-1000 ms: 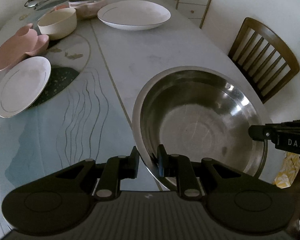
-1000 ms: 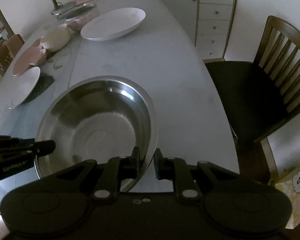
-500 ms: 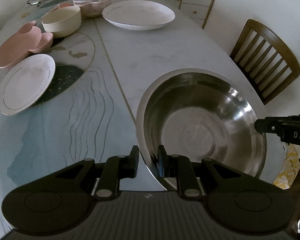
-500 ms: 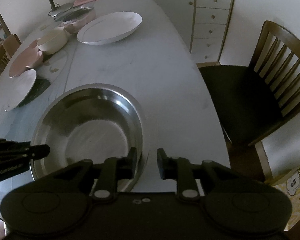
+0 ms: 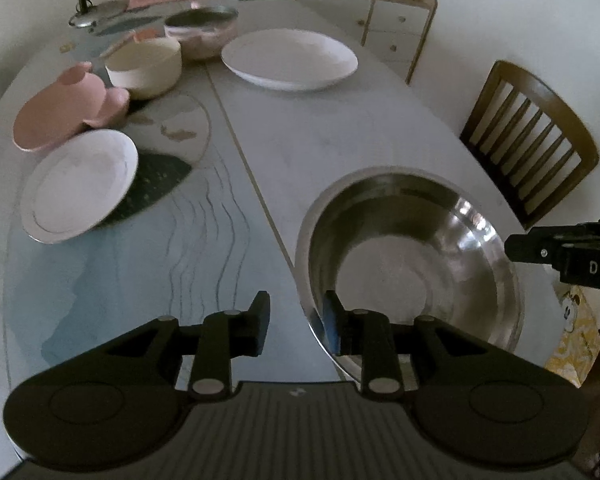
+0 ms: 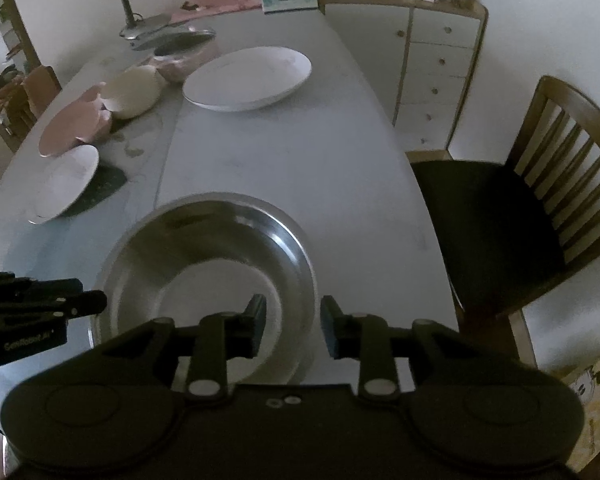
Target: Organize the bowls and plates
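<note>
Big steel bowl [image 5: 412,264] is sitting at the near right edge of the table [image 5: 320,132]. My left claw [image 5: 295,322] and right claw [image 6: 289,326] straddle opposite rims, both jaws opening, pads off the metal, so I'm gripping nothing.
</note>
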`<state>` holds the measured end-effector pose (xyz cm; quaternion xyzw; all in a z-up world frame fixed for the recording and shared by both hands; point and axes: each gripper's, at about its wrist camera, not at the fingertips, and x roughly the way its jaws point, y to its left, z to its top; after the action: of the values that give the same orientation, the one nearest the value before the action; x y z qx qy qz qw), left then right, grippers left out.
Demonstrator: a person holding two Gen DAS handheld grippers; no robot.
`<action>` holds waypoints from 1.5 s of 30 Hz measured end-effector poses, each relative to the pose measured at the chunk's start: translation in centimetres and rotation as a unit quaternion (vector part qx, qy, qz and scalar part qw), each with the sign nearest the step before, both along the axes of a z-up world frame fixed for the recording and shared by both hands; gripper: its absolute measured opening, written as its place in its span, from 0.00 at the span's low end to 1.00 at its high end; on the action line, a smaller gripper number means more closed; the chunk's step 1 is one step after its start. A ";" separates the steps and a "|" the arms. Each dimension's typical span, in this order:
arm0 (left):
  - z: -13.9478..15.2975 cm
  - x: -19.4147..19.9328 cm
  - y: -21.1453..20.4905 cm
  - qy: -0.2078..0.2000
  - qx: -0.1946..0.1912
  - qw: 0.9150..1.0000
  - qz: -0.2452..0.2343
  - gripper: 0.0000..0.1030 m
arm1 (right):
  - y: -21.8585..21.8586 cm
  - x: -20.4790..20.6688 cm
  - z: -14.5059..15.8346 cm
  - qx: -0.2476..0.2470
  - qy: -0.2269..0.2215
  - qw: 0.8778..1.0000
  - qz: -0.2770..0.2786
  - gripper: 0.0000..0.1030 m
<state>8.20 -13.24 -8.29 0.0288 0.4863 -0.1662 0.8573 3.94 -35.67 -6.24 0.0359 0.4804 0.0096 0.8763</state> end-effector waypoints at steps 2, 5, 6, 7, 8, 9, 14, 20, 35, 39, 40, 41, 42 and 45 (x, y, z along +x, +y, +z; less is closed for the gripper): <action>0.6 0.0 0.4 -0.006 -0.006 1.000 0.003 0.27 | 0.4 0.0 0.5 -0.003 -0.006 1.000 0.007 0.32; 1.6 -0.1 0.9 -0.022 -0.008 1.000 0.008 0.27 | 1.1 0.0 1.4 -0.005 -0.017 1.000 0.018 0.34; 2.0 -0.1 1.1 -0.026 -0.010 1.000 0.010 0.27 | 1.3 -0.1 1.7 -0.005 -0.020 1.000 0.021 0.34; 2.4 -0.1 1.3 -0.031 -0.012 0.999 0.011 0.27 | 1.6 0.0 2.0 -0.006 -0.024 0.999 0.024 0.35; 2.7 -0.1 1.5 -0.036 -0.014 0.999 0.013 0.27 | 1.8 0.0 2.4 -0.006 -0.028 0.999 0.027 0.35; 3.1 0.0 1.8 -0.041 -0.015 0.999 0.015 0.27 | 2.1 0.0 2.7 -0.007 -0.033 0.999 0.030 0.37; 4.8 0.1 3.1 -0.073 -0.020 0.997 0.032 0.56 | 3.4 0.4 4.5 -0.006 -0.055 0.997 0.048 0.41; 6.5 1.6 4.5 -0.090 -0.028 0.994 0.048 0.57 | 5.0 1.7 6.2 -0.008 -0.070 0.995 0.069 0.47; 8.0 12.7 6.0 -0.090 -0.025 0.990 0.102 0.73 | 6.3 13.0 8.9 -0.011 -0.072 0.990 0.120 0.73; 8.0 16.9 5.9 -0.083 -0.017 0.990 0.109 0.75 | 6.4 17.4 9.1 -0.018 -0.067 0.989 0.130 0.79; 7.9 18.2 5.9 -0.082 -0.012 0.990 0.114 0.76 | 6.4 18.4 9.0 -0.017 -0.066 0.989 0.131 0.81; 7.9 19.3 5.8 -0.080 -0.009 0.990 0.117 0.76 | 6.4 19.6 9.0 -0.016 -0.064 0.989 0.131 0.82; 7.9 20.5 5.8 -0.078 -0.006 0.990 0.120 0.76 | 6.4 20.8 9.0 -0.015 -0.063 0.989 0.131 0.84; 7.7 23.9 5.8 -0.071 -0.004 0.989 0.126 0.76 | 6.5 24.2 8.8 -0.014 -0.059 0.990 0.130 0.92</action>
<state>32.06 -7.41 -0.58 -0.0245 0.4231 -0.0564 0.9040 28.13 -29.14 2.56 -0.0397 0.4287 0.1184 0.8948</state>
